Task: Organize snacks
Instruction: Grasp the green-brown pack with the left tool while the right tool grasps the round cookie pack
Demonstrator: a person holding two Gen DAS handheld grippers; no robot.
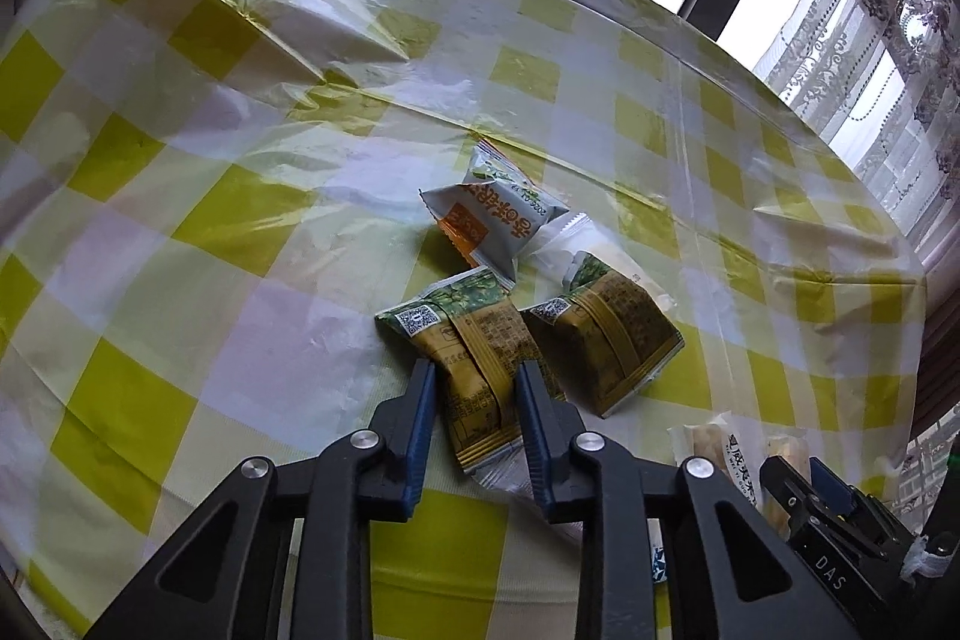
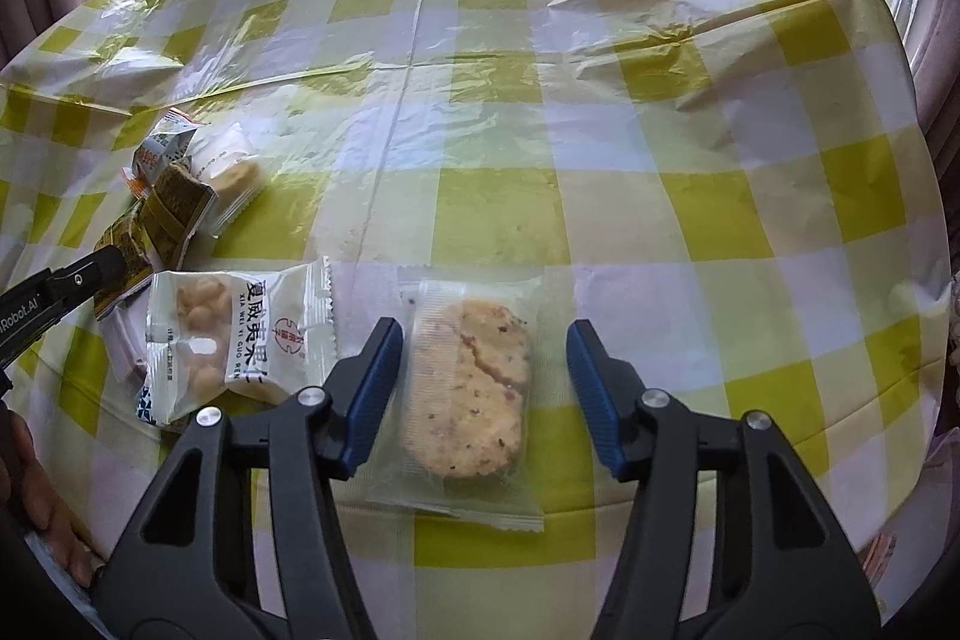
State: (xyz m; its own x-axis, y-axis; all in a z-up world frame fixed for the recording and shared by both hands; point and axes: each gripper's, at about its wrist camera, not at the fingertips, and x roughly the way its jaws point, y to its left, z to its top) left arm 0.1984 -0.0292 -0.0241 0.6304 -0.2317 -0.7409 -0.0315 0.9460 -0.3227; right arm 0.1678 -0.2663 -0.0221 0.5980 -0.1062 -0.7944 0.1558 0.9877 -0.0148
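Observation:
My left gripper has its blue pads against the sides of a green-and-gold snack packet lying on the checked tablecloth. A second green-and-gold packet lies just right of it, and a grey-and-orange packet sits behind, partly over a clear one. My right gripper stands open around a clear packet holding a flat speckled biscuit; the left pad meets the wrapper's edge and the right pad is apart from it. A white nut packet lies to the left of that.
The round table wears a wrinkled yellow-and-white plastic cloth, with broad bare areas at the back and right. A window and lace curtain stand behind the table. A person's hand shows at the lower left.

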